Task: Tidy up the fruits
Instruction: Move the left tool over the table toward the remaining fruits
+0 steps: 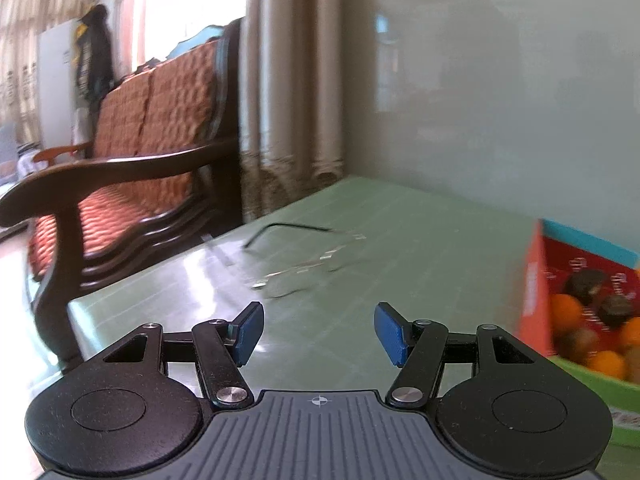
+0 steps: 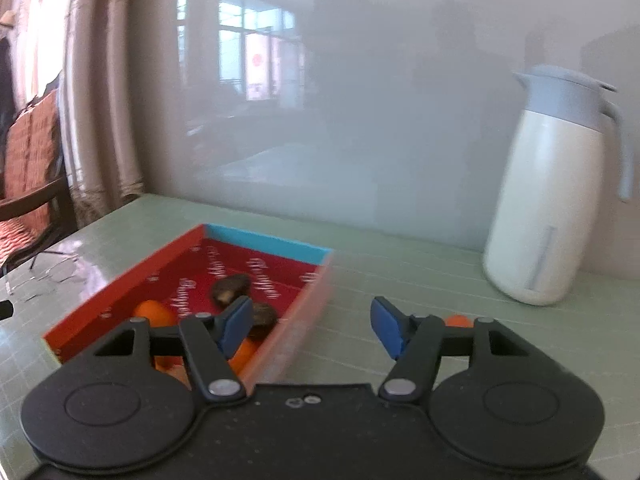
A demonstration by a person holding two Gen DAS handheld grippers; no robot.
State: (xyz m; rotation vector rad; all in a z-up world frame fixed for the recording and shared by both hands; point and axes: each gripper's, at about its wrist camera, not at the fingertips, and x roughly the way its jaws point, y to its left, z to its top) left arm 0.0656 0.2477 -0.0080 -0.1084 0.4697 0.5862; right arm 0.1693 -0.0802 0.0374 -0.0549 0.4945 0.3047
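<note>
A red box [image 2: 280, 270] with a blue far wall lies on the green table and holds dark brown fruits [image 2: 231, 286] and orange fruits [image 2: 154, 312]. My right gripper [image 2: 310, 330] is open and empty, just above the box's right wall. One orange fruit [image 2: 457, 321] lies on the table behind the right finger. In the left wrist view the same box [image 1: 536, 280] shows at the right edge, with oranges [image 1: 566, 310] and dark fruits [image 1: 586, 284], above a green bowl rim [image 1: 596, 380]. My left gripper [image 1: 319, 334] is open and empty over bare table.
A pair of glasses [image 1: 304, 256] lies on the table ahead of the left gripper. A white and blue thermos jug [image 2: 556, 188] stands at the back right by the glossy wall. A wooden sofa [image 1: 132, 168] stands past the table's left edge, beside curtains.
</note>
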